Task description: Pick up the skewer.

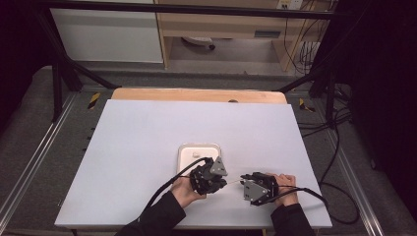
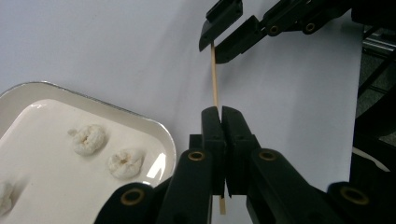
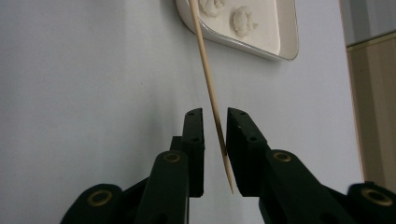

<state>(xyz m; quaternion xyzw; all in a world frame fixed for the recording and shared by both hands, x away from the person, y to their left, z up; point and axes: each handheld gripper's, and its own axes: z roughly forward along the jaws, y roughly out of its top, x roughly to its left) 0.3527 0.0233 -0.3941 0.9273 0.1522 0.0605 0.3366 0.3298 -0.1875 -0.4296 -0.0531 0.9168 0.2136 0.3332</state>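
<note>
Nearest the person, the left claw is pressed together on a thin wooden skewer, held over the desk. The skewer's long axis runs straight across to the right claw, whose jaws bracket its pointed end with a gap showing on each side; they seem not quite to pinch it yet. Beyond the left claw sits a white tray with pale dough-like lumps, so the left hand is nearer the food.
</note>
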